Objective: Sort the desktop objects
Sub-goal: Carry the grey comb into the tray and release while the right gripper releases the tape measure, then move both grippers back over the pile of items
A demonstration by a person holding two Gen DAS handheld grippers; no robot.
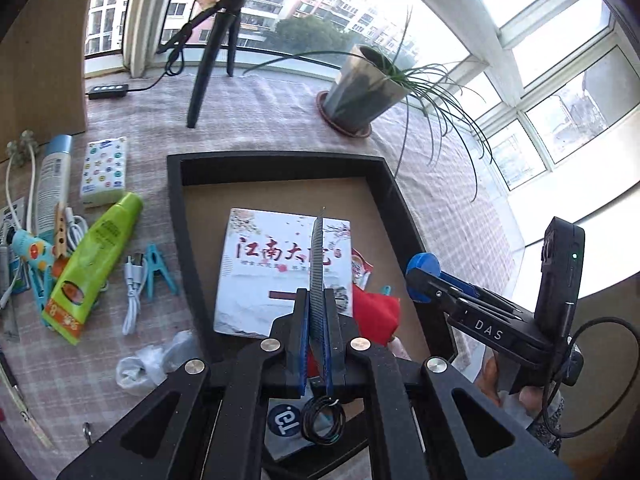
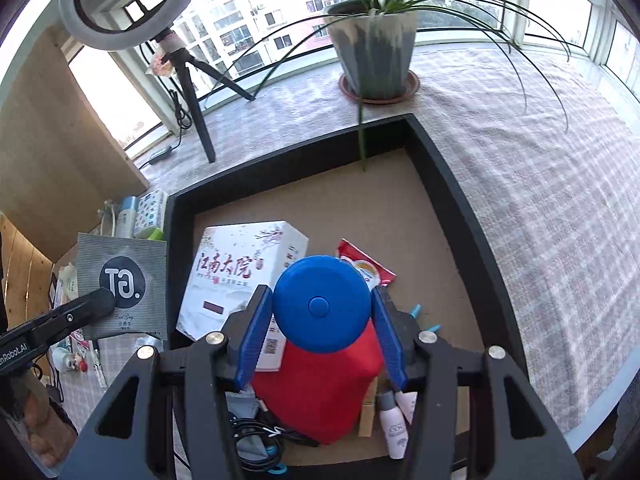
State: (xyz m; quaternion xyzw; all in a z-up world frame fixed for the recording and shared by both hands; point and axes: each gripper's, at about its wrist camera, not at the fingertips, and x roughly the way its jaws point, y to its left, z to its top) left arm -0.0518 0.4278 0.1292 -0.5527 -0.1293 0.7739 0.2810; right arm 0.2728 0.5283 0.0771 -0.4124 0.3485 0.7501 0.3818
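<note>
While our left gripper (image 1: 318, 320) hangs over the black tray (image 1: 176, 216), its jaws are clamped on a flat grey packet (image 2: 124, 284) seen edge-on in its own camera. Our right gripper (image 2: 320, 320) has its jaws apart around a blue round case (image 2: 322, 304), pads touching its sides. Inside the tray we see a white printed box (image 1: 280, 264) near the middle, with a red cloth (image 2: 320, 392), a red sachet (image 2: 368, 268) and a small white bottle (image 2: 394, 428) towards its near edge.
</note>
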